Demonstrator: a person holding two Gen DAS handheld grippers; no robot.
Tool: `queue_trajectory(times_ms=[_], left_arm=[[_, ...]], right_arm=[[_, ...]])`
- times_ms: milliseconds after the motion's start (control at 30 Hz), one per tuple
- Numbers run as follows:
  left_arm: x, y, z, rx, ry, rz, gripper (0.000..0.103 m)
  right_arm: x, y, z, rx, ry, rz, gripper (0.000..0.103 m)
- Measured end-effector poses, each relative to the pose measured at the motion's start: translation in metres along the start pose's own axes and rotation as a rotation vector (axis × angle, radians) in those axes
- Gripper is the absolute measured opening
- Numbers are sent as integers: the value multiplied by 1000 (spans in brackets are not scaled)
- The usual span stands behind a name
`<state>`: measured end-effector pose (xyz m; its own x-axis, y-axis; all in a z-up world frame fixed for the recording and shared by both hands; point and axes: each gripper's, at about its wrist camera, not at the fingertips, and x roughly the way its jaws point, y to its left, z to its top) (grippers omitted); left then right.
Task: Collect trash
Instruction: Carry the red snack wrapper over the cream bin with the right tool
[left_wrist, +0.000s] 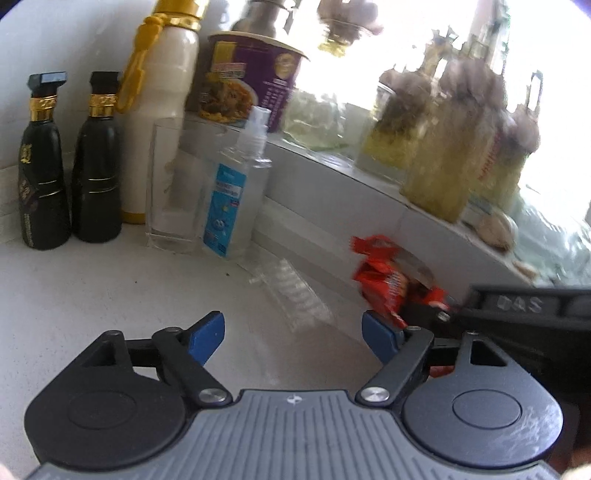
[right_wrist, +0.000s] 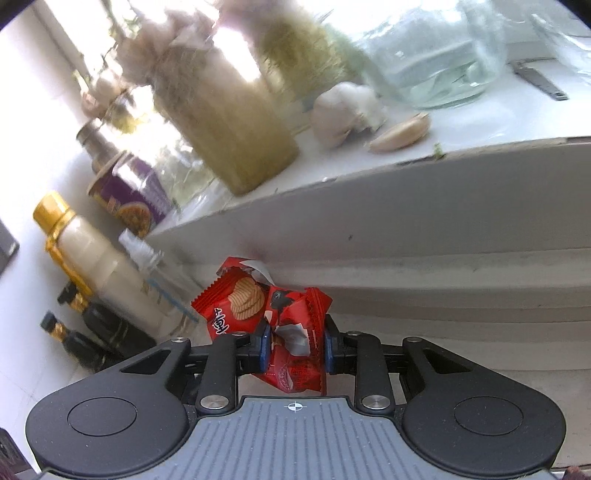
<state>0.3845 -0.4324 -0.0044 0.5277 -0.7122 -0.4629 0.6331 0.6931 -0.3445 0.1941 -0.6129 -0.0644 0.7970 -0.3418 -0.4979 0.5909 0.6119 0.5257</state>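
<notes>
A crumpled red snack wrapper (right_wrist: 266, 314) is clamped between the blue pads of my right gripper (right_wrist: 295, 345), lifted near the tiled step below the windowsill. The same wrapper (left_wrist: 384, 280) shows in the left wrist view, held by the right gripper at the right edge. My left gripper (left_wrist: 295, 334) is open and empty above the white counter (left_wrist: 92, 295). A clear plastic tray (left_wrist: 295, 295) lies on the counter just ahead of its fingers, against the step.
Two black bottles (left_wrist: 66, 177), a white bottle with a yellow cap (left_wrist: 162, 110), a glass (left_wrist: 170, 184) and a clear spray bottle (left_wrist: 236, 192) stand at the back left. A purple noodle cup (left_wrist: 251, 77), jars (left_wrist: 443, 158) and garlic (right_wrist: 343, 110) sit on the windowsill.
</notes>
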Motion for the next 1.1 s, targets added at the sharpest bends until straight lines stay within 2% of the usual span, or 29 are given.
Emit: queue_trajectory(times_ms=[67, 167, 267, 300, 333, 400, 733, 1100], left_arm=[[2, -2, 3, -25, -9, 23, 75], [7, -9, 4, -23, -8, 59, 64], [12, -12, 1, -27, 27, 130, 42], [13, -11, 0, -38, 39, 147, 30], [13, -9, -1, -53, 46, 159, 19], [13, -1, -1, -81, 67, 154, 6], [-15, 38, -4, -118, 75, 126, 1], [-82, 61, -18, -101, 100, 144, 1]], right_arm=[[-5, -6, 4, 27, -15, 4, 26], [-7, -7, 7, 34, -27, 6, 26], [-4, -6, 6, 15, -18, 10, 26], [-3, -5, 5, 8, -13, 11, 26], [-3, -5, 3, 1, -8, 13, 26], [0, -3, -1, -12, 5, 14, 26], [-2, 14, -20, -29, 50, 22, 26], [-38, 57, -51, -94, 94, 66, 26]])
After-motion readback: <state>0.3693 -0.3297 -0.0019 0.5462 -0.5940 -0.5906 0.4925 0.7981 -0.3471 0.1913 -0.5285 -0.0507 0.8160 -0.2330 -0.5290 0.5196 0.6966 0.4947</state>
